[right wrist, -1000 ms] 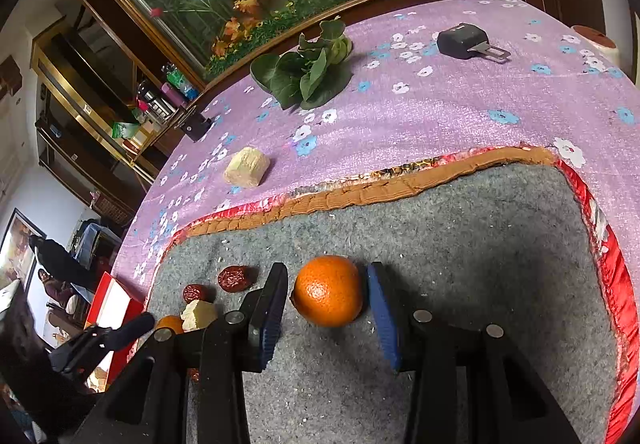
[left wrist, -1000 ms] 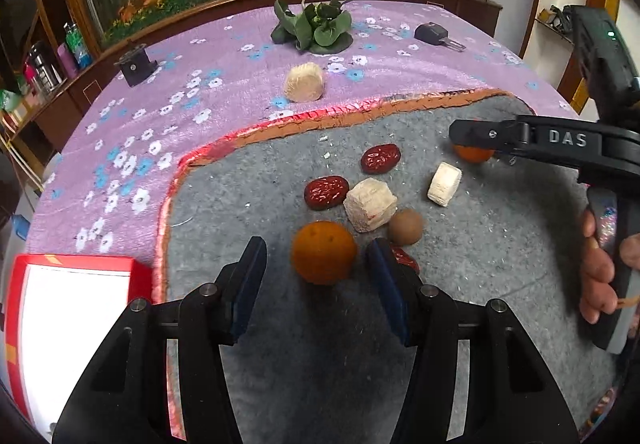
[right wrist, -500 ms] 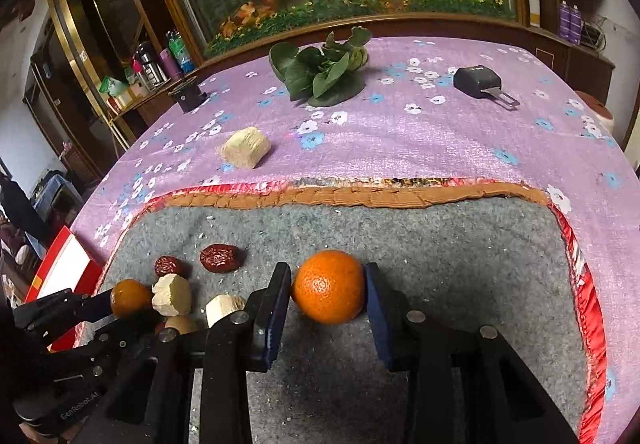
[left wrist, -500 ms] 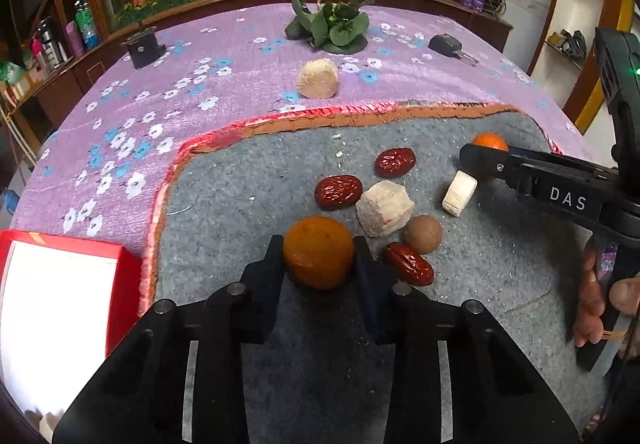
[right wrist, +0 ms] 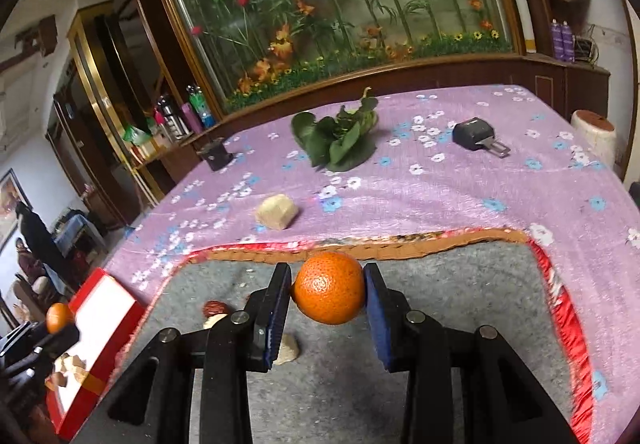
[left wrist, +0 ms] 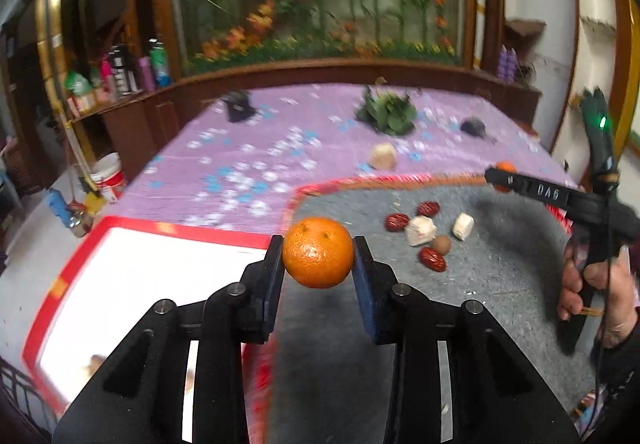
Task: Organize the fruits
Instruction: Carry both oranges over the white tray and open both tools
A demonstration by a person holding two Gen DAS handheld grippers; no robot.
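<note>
Each gripper clamps an orange, left gripper [left wrist: 319, 254] beside the red box [left wrist: 120, 228], right gripper [right wrist: 327, 294] over the grey mat [right wrist: 460, 284]; a loosened squeeze could drop the round fruit, which would roll away

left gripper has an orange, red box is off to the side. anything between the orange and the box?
Nothing visible. The left gripper holds its orange clear of the grey mat, right by the near rim of the red box. The dates and pale chunks lie on the far side, away from the box.
</note>
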